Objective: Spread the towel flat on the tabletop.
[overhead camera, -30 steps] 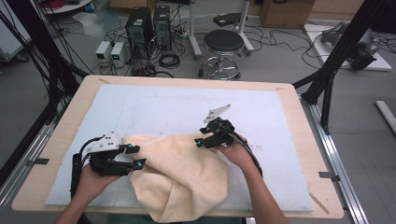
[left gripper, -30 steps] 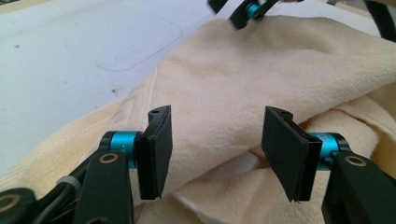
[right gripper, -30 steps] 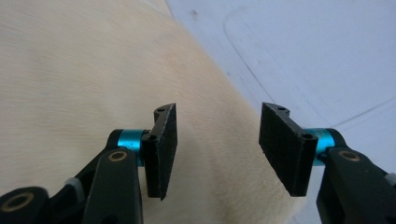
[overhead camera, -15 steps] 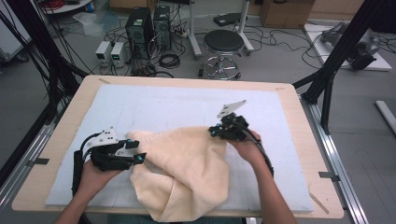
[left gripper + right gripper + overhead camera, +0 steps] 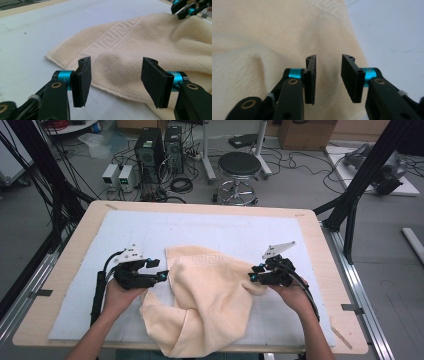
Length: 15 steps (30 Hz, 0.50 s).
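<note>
One cream towel (image 5: 210,300) lay rumpled on the white mat (image 5: 150,227), between both grippers. Left gripper (image 5: 162,276): jaws apart, empty, towel's bordered edge just ahead. Right gripper (image 5: 252,277): jaws just opening, a gap between the pads, nothing pinched, towel beneath. Risk noted: with neither pair closed on cloth, a pull would likely slip off and leave the folds bunched. Writing: none legible; a woven key-pattern band (image 5: 110,35) only.

Towel (image 5: 210,300) between grippers, on table (image 5: 320,240)
</note>
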Each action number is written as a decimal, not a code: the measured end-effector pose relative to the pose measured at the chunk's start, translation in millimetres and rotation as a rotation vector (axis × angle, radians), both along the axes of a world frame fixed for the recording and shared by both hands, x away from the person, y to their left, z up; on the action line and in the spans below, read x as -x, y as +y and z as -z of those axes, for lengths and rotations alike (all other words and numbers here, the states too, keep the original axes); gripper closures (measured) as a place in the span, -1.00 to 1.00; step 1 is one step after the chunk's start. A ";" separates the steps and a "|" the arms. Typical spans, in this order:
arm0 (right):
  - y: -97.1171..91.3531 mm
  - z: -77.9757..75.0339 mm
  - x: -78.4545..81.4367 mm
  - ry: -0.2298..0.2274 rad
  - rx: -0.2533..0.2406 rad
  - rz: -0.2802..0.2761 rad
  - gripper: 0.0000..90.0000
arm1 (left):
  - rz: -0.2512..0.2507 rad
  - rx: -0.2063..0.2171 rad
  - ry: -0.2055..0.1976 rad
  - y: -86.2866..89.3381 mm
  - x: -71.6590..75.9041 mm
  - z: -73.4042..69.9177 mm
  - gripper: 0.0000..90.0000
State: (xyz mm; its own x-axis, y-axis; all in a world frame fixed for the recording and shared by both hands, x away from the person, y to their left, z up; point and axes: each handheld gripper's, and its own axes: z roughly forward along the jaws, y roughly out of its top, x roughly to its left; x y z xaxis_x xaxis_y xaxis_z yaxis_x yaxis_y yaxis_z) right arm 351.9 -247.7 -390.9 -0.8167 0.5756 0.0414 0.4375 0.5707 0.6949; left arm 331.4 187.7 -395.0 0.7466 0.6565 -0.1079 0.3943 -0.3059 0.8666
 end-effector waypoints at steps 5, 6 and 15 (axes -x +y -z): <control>-4.8 1.2 -14.7 -0.029 -0.032 0.027 0.26 | 0.014 -0.069 0.057 -23.8 -22.8 14.0 -0.06; -4.8 4.9 -18.4 -0.003 -0.032 0.027 0.22 | 0.020 -0.093 0.074 -28.3 -25.6 18.4 -0.06; 3.0 36.1 -27.2 0.148 -0.011 -0.018 0.81 | 0.032 -0.243 0.123 -44.5 -33.5 39.6 0.58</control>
